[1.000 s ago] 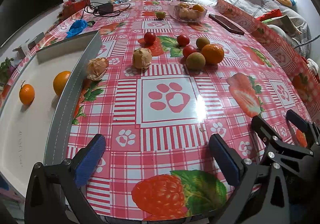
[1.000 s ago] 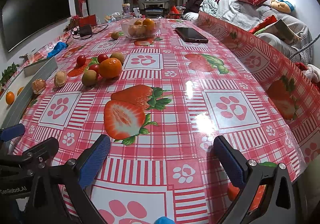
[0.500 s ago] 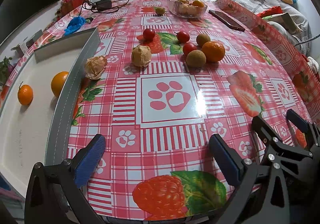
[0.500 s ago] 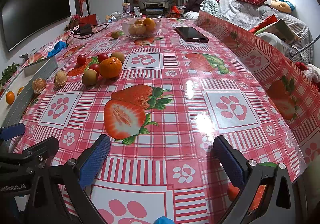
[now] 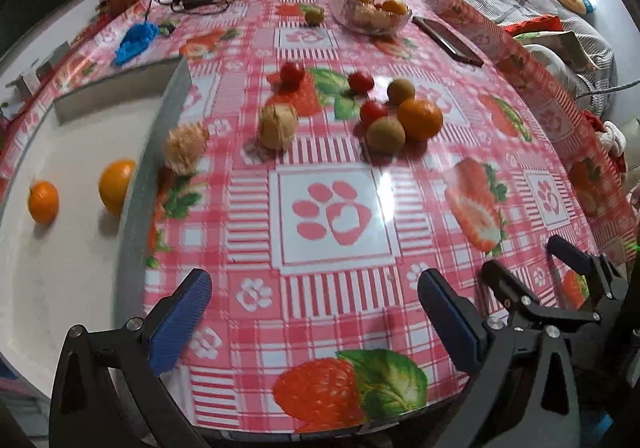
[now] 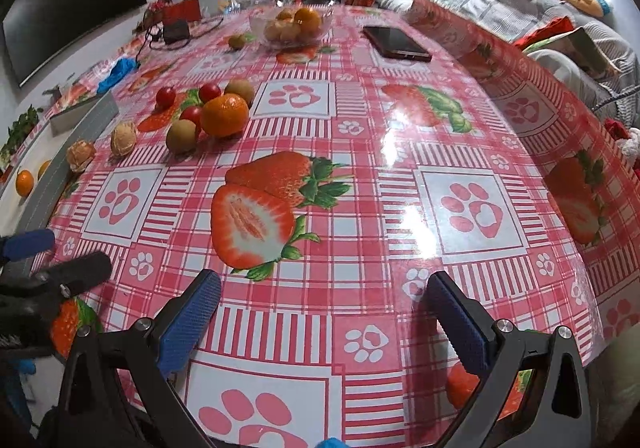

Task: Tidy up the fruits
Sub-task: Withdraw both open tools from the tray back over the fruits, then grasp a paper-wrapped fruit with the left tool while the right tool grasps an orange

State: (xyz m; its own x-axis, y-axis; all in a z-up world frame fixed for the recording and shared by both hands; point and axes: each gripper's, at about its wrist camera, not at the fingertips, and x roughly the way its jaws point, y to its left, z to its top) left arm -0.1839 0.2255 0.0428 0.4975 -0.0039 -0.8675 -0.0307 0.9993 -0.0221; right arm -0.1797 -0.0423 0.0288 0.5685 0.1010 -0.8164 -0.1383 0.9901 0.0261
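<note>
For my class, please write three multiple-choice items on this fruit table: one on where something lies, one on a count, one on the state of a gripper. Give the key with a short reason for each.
1. Where does the dark phone lie?
A. In the white tray
B. On the tablecloth to the right of the glass bowl
C. Between the right gripper's fingers

2. How many orange fruits lie in the white tray?
A. Two
B. Four
C. None

3. What is the state of the left gripper?
A. Shut on a tomato
B. Shut on nothing
C. Open, holding nothing

Key:
1 B, the right wrist view shows it flat on the cloth beside the glass bowl.
2 A, the left wrist view shows one small orange and one larger orange there.
3 C, its blue pads stand wide apart over bare tablecloth.
</note>
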